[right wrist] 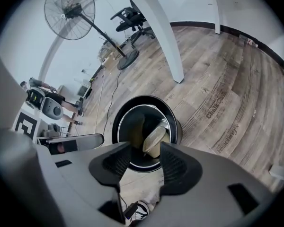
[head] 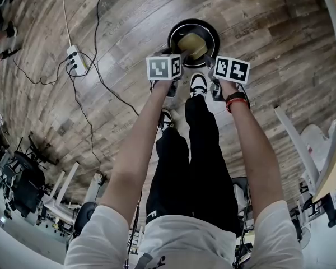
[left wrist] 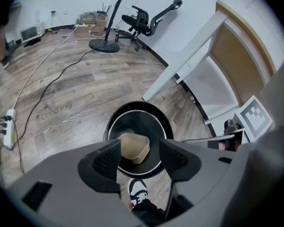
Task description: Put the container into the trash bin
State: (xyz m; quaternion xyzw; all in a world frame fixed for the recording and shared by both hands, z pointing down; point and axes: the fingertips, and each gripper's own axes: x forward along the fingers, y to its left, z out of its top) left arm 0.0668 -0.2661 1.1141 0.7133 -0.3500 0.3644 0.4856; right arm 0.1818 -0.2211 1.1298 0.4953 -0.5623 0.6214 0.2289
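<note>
A round black trash bin (head: 213, 30) stands on the wood floor just ahead of the person's shoes. A tan, rounded container (head: 191, 45) lies tilted inside its mouth, free of both grippers. My left gripper (head: 171, 58) and right gripper (head: 211, 62) hover side by side over the bin's near rim. In the left gripper view the jaws stand wide apart around nothing, and the container (left wrist: 134, 148) shows below them in the bin (left wrist: 132, 107). The right gripper (right wrist: 144, 163) is likewise open, and beyond its pads the container (right wrist: 155, 138) leans against the bin's wall (right wrist: 143, 101).
A white power strip (head: 74, 58) with black cables trails over the floor at the left. The person's shoe (head: 198, 84) is close to the bin. A white table leg (left wrist: 180, 65), a standing fan's base (left wrist: 104, 45) and an office chair (left wrist: 141, 20) lie farther off.
</note>
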